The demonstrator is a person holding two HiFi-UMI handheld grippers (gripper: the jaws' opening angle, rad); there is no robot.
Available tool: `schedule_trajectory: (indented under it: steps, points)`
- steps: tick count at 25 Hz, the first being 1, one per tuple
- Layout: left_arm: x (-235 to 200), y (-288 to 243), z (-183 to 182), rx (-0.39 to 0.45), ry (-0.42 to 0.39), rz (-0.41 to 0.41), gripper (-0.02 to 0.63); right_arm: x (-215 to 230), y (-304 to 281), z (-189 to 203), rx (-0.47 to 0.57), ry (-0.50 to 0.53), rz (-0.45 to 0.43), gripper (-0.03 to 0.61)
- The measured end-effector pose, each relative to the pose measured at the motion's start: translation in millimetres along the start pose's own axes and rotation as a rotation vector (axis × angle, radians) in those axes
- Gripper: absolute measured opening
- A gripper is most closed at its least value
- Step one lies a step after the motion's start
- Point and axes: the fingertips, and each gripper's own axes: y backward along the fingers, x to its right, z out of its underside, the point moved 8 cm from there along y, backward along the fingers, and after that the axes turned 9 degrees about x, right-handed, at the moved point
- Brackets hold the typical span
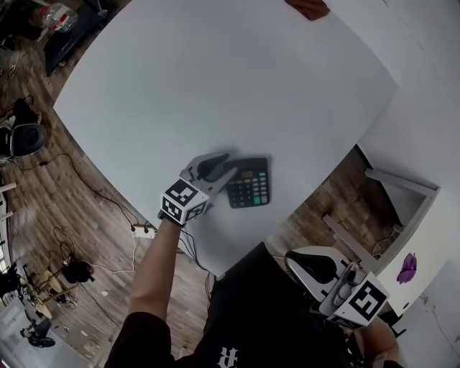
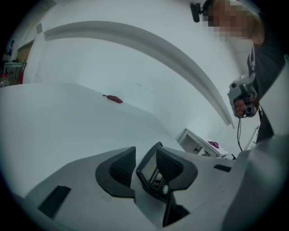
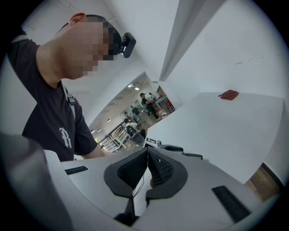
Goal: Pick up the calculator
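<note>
A black calculator [image 1: 249, 183] lies flat near the front edge of the white table [image 1: 215, 72]. My left gripper [image 1: 226, 164] is at its left end, low over the table. In the left gripper view the calculator [image 2: 149, 171] stands edge-on between the jaws of that gripper [image 2: 145, 151]. It lies close to the right pad [image 2: 169, 164], with a gap to the left pad [image 2: 122, 166], and the jaws stand open. My right gripper [image 1: 305, 264] hangs off the table by the person's body. Its pads [image 3: 147, 153] meet at the tips with nothing between them.
A small red object [image 1: 309, 7] lies at the table's far edge. A white open cabinet [image 1: 402, 215] with a purple item [image 1: 407, 268] on it stands to the right. Cables and a power strip [image 1: 144, 231] lie on the wooden floor at left.
</note>
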Motion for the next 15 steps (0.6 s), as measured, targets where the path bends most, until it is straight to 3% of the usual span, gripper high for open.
schedule_trajectory:
  steps: [15]
  points:
    - [-15.2,-15.4,4.4,-0.229,-0.009,0.283,0.12,7.4,-9.9,-5.0,-0.014,-0.021,0.001,0.012]
